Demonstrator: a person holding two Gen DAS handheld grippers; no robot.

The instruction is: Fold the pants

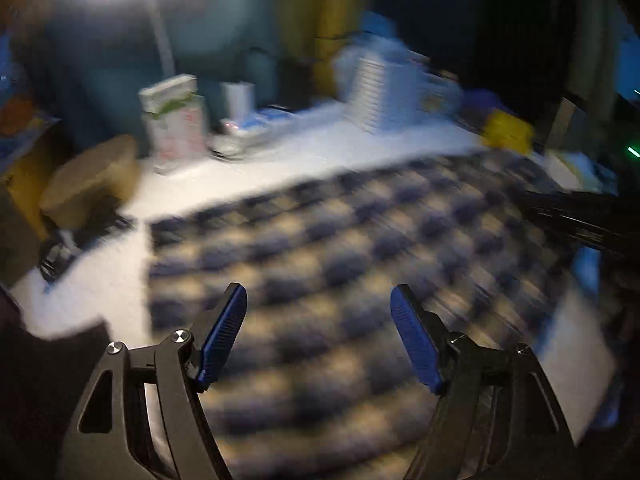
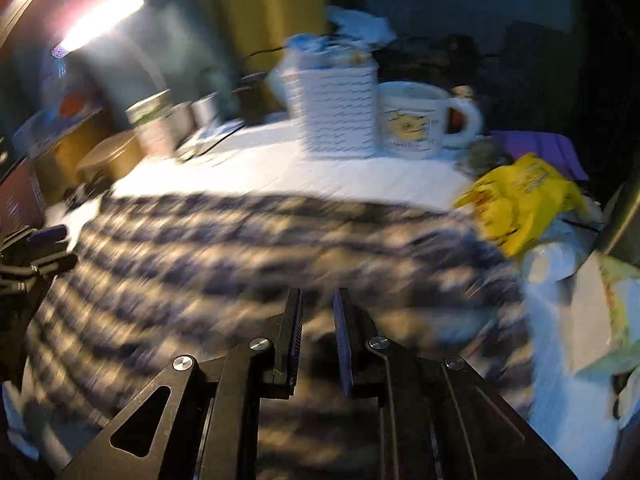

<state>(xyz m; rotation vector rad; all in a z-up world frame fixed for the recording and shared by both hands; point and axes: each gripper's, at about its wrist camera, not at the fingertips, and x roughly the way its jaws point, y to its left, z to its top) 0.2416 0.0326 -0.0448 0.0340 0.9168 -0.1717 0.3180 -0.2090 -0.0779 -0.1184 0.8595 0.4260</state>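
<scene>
The checked blue-and-beige pants (image 1: 360,240) lie spread over a white table (image 1: 320,148), and both views are smeared by motion. My left gripper (image 1: 319,292) hovers above the cloth near its left edge, its blue pads wide apart with nothing between them. In the right wrist view the pants (image 2: 240,248) fill the middle. There my right gripper (image 2: 316,296) has its jaws nearly together, and a bunched bit of the checked cloth sits in the narrow gap. The left gripper (image 2: 40,248) shows dark at that view's left edge.
Along the table's back stand a white patterned box (image 2: 340,112), a mug (image 2: 416,120), cartons (image 1: 176,128) and tins. A yellow bag (image 2: 520,200) lies at the pants' right end. A round wooden box (image 1: 92,184) sits off the left end.
</scene>
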